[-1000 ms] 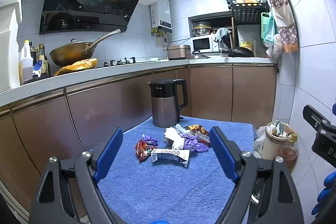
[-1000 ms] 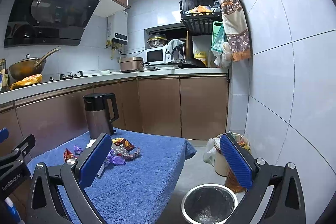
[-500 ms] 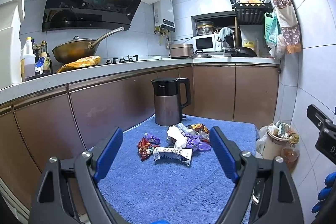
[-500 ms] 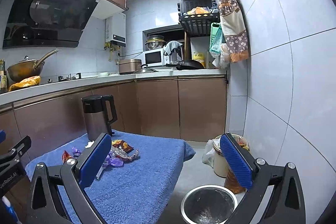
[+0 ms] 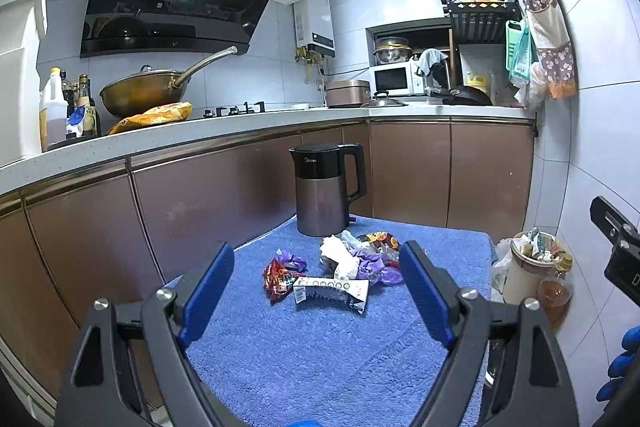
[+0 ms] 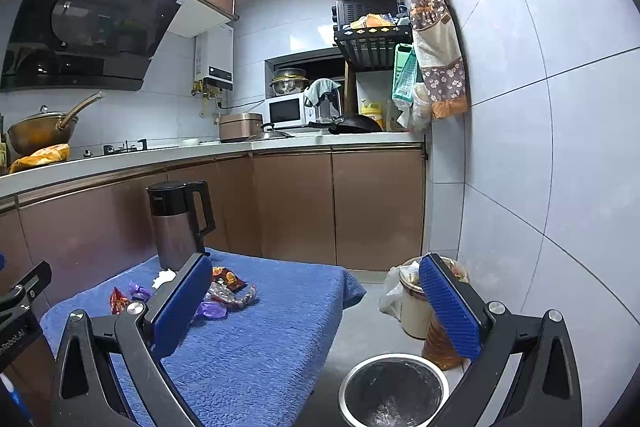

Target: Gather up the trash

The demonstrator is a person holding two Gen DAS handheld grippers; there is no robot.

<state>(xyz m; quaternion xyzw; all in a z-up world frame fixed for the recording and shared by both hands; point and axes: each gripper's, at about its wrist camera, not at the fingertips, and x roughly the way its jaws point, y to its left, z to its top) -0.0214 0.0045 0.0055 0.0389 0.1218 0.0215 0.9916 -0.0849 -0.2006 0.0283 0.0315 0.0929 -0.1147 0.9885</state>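
Note:
A pile of trash lies on the blue towel [image 5: 312,355] of a low table: a red wrapper [image 5: 277,277], a white printed packet [image 5: 330,289], crumpled white paper [image 5: 338,254], purple wrappers [image 5: 374,265] and an orange snack bag [image 5: 378,239]. My left gripper [image 5: 318,291] is open and empty, above the near part of the towel, short of the pile. My right gripper [image 6: 316,303] is open and empty, off the table's right edge above a round steel bin [image 6: 394,389]. The pile shows in the right wrist view [image 6: 224,293], partly hidden by the left finger.
A dark electric kettle [image 5: 326,199] stands on the towel behind the pile. A full white bucket of rubbish [image 5: 528,265] and an amber bottle [image 5: 554,297] stand on the floor by the tiled right wall. Brown cabinets and a counter with a wok run along the left and back.
Both grippers have moved slightly forward and tilted up a little; the pile looks a bit closer in the left wrist view. Both stay open and empty.

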